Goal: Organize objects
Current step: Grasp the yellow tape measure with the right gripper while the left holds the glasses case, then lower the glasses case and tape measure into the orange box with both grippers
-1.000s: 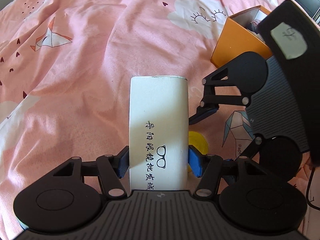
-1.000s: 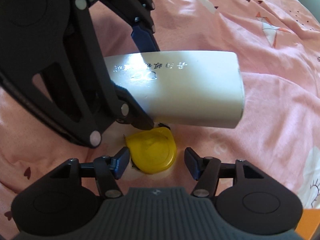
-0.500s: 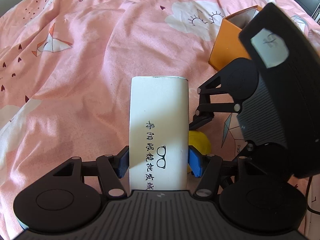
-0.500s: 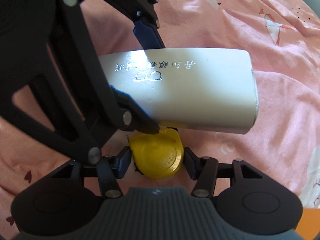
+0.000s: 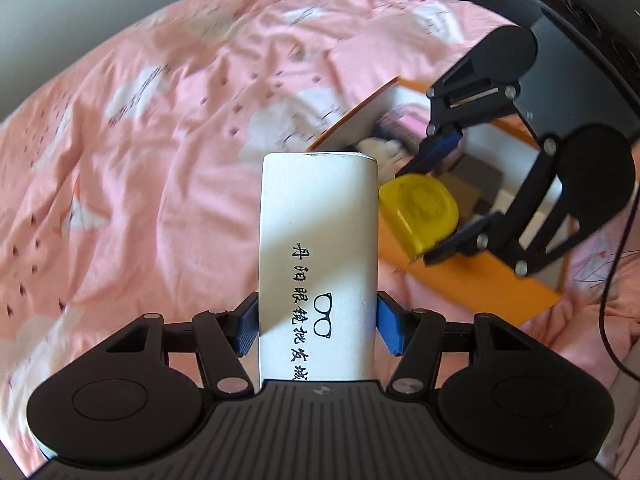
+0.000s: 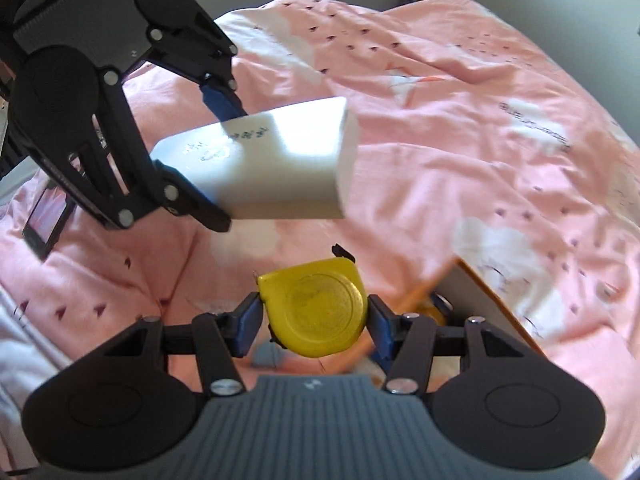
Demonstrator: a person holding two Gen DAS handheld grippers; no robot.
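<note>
The left gripper (image 5: 318, 330) is clamped on a white glasses case (image 5: 318, 264), held clear of the pink bedspread (image 5: 140, 160). The right gripper (image 6: 316, 322) grips a yellow tape measure (image 6: 320, 312) and holds it above the open orange box (image 5: 472, 284). The box already contains several items, too blurred to identify. Judgement: the task is partly complete; neither held item is in the box yet, and both remain to be lowered and released.
</note>
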